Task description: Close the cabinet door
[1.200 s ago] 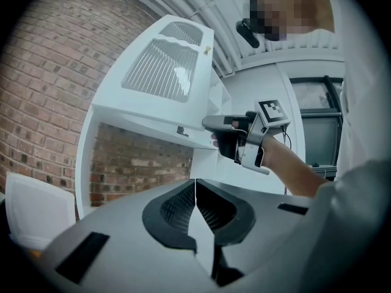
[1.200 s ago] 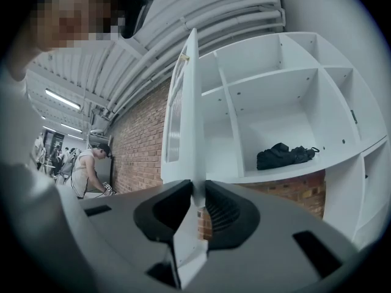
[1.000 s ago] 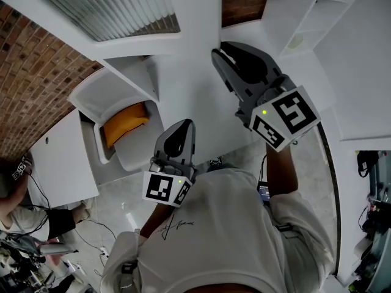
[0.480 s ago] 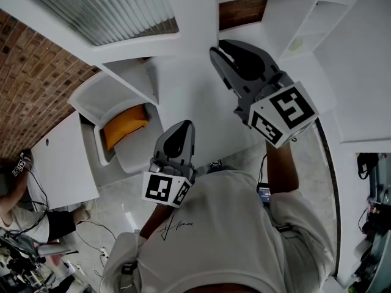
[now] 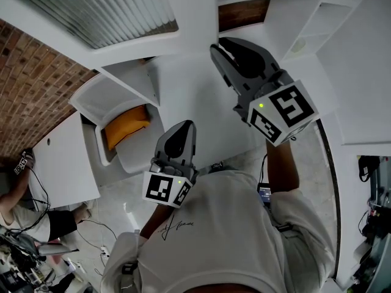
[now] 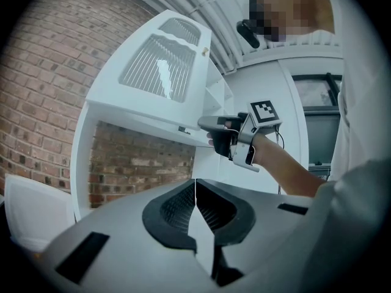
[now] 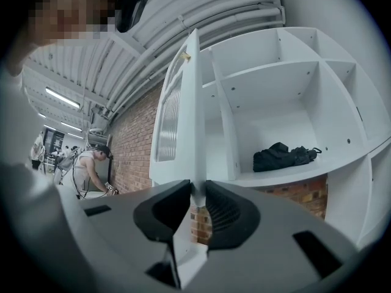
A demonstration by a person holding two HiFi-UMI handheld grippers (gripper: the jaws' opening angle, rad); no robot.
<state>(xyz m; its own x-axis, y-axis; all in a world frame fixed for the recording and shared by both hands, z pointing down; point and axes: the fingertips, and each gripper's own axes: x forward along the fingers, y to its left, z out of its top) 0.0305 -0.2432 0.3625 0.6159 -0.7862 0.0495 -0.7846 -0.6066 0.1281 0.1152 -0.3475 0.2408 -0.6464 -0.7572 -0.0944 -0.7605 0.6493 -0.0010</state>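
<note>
Gripping the door's [image 7: 172, 118] lower edge at frame centre, the right gripper [image 7: 197, 201] pinches it; the left gripper [image 6: 195, 191] is closed, empty. Door juts wide from the cabinet [image 7: 287, 96]; the whole swing remains.

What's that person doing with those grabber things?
A person holds a gripper in each hand. The right gripper is pinching the edge of the open cabinet door, probably to swing it shut. The left gripper is closed on nothing and held lower, away from the door.
</note>
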